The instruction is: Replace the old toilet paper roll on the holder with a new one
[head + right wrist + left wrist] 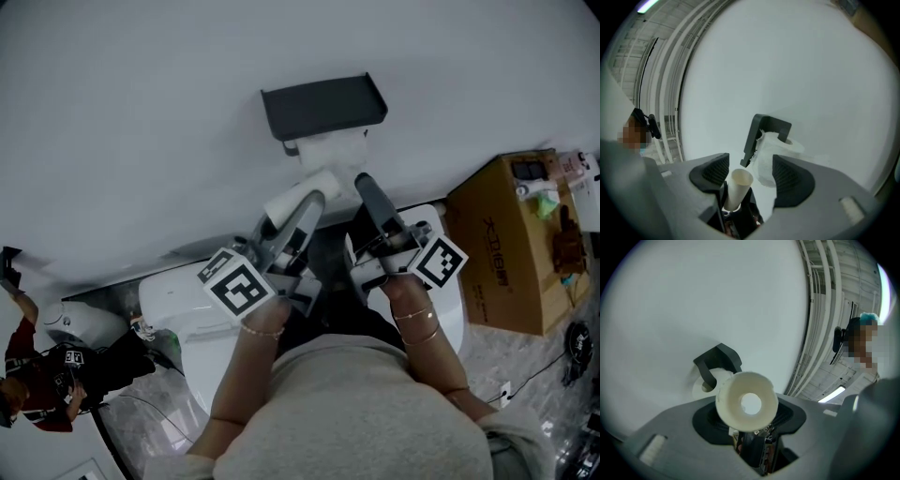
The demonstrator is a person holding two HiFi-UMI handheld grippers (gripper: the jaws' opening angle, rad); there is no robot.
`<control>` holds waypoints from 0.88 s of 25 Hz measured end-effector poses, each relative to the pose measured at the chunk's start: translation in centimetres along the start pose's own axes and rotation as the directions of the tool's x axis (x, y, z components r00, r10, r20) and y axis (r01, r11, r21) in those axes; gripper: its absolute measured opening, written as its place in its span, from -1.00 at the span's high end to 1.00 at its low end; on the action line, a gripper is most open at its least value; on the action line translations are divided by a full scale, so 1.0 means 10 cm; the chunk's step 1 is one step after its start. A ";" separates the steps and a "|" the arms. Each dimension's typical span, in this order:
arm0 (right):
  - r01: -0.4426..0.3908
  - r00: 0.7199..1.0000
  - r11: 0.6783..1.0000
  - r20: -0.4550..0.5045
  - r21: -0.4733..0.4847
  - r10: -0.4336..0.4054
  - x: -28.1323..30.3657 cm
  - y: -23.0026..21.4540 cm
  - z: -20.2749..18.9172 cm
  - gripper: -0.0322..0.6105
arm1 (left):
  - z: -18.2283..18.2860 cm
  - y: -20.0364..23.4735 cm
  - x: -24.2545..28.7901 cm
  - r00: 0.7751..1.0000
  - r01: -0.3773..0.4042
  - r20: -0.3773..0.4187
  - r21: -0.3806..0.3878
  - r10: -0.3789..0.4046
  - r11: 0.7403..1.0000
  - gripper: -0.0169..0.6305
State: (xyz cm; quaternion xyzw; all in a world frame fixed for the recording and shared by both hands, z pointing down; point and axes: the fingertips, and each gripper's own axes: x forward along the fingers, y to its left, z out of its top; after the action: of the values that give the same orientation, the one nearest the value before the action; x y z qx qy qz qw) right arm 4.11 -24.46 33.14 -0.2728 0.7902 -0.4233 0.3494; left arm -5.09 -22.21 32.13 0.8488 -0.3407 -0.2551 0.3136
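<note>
Head view: a white roll (292,199) is pinched lengthwise by the left gripper (314,199). The right gripper (367,192) is spread, with a pale tube (737,185) unclamped between its jaws. The mounted roll (328,155) on the far holder (323,103) should be slid off squarely.

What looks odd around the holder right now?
The roll on the holder has a ragged, torn edge on its loose sheet. A cardboard tube also stands askew in the right claw, leaning against one jaw, clear of the other.

Fingers (706,421) clamp a cardboard tube (733,405), holder (720,357) beyond.
</note>
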 end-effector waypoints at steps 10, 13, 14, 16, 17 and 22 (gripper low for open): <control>-0.103 0.995 0.984 -0.027 -0.148 0.100 0.13 0.38 0.14 0.55 | 0.19 -0.09 0.15 0.999 0.039 0.005 0.071 -0.040 0.997 0.30; -0.112 0.993 0.975 -0.050 -0.194 0.104 0.21 0.44 0.16 0.55 | 0.26 -0.07 0.20 0.999 0.043 0.015 0.079 -0.044 0.996 0.30; -0.118 0.992 0.971 -0.056 -0.208 0.109 0.23 0.47 0.17 0.55 | 0.28 -0.08 0.21 0.999 0.045 0.019 0.083 -0.047 0.996 0.30; -0.130 0.991 0.963 -0.071 -0.235 0.117 0.26 0.54 0.17 0.57 | 0.32 -0.10 0.21 0.998 0.048 0.030 0.094 -0.051 0.994 0.30; -0.135 0.990 0.959 -0.078 -0.249 0.119 0.27 0.56 0.16 0.59 | 0.33 -0.11 0.21 0.998 0.049 0.034 0.100 -0.053 0.994 0.30; -0.158 0.985 0.939 -0.111 -0.306 0.130 0.30 0.63 0.16 0.66 | 0.36 -0.13 0.24 0.997 0.052 0.055 0.111 -0.058 0.993 0.30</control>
State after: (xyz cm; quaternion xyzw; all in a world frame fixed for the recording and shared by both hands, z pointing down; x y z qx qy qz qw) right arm 2.74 -24.32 26.14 -0.2470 0.8799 -0.2775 0.2961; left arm -5.37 -24.54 28.26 0.8658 -0.3398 -0.2694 0.2496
